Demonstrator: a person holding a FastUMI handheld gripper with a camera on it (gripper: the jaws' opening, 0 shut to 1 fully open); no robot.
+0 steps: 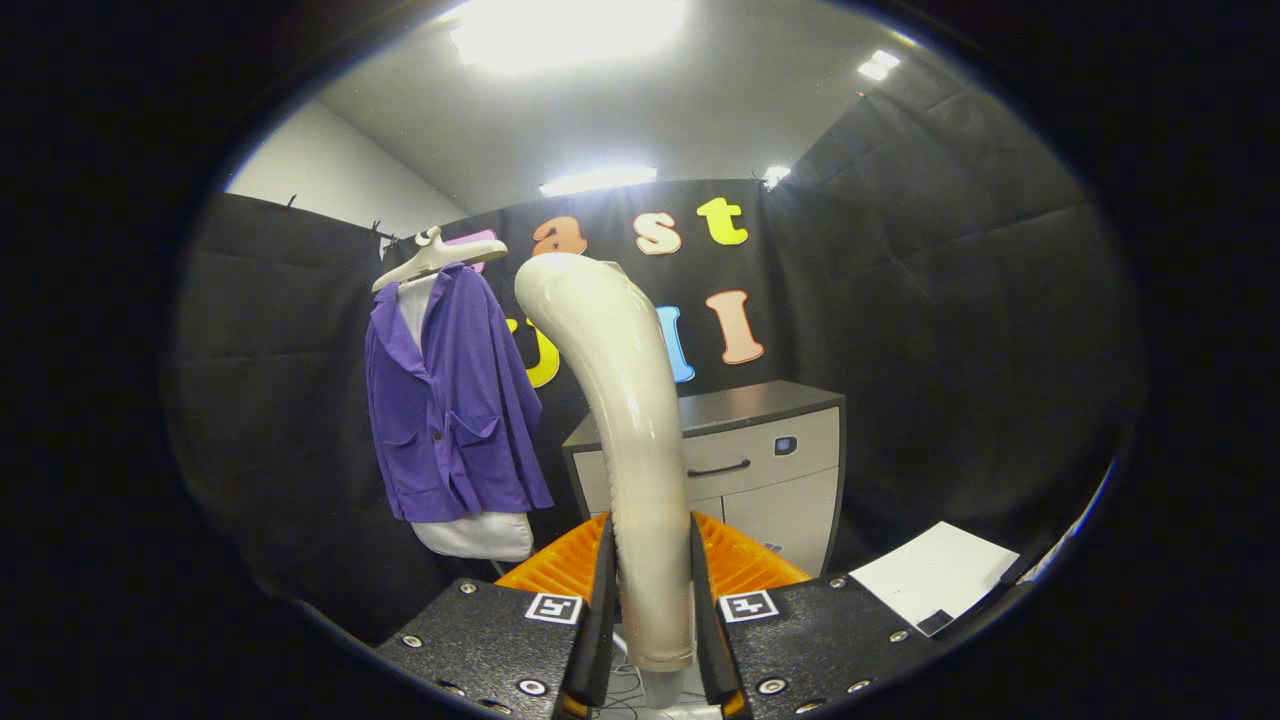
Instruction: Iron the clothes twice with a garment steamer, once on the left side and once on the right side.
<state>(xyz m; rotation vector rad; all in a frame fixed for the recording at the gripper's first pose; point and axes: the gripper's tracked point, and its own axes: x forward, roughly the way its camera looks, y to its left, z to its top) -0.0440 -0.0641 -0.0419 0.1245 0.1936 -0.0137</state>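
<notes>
A cream garment steamer [625,400] rises from between my fingers, its curved head bending up and to the left. My gripper [650,590] is shut on the steamer's handle, with both fingers pressing its sides. A purple jacket [450,400] over a white garment hangs on a white hanger [435,255] against the black wall, beyond the fingers and to the left of the steamer. The steamer head is well apart from the jacket.
A grey cabinet [760,460] with a dark top stands behind the steamer to the right. An orange ribbed object [740,560] lies just beyond the fingers. A white sheet [935,575] rests low on the right.
</notes>
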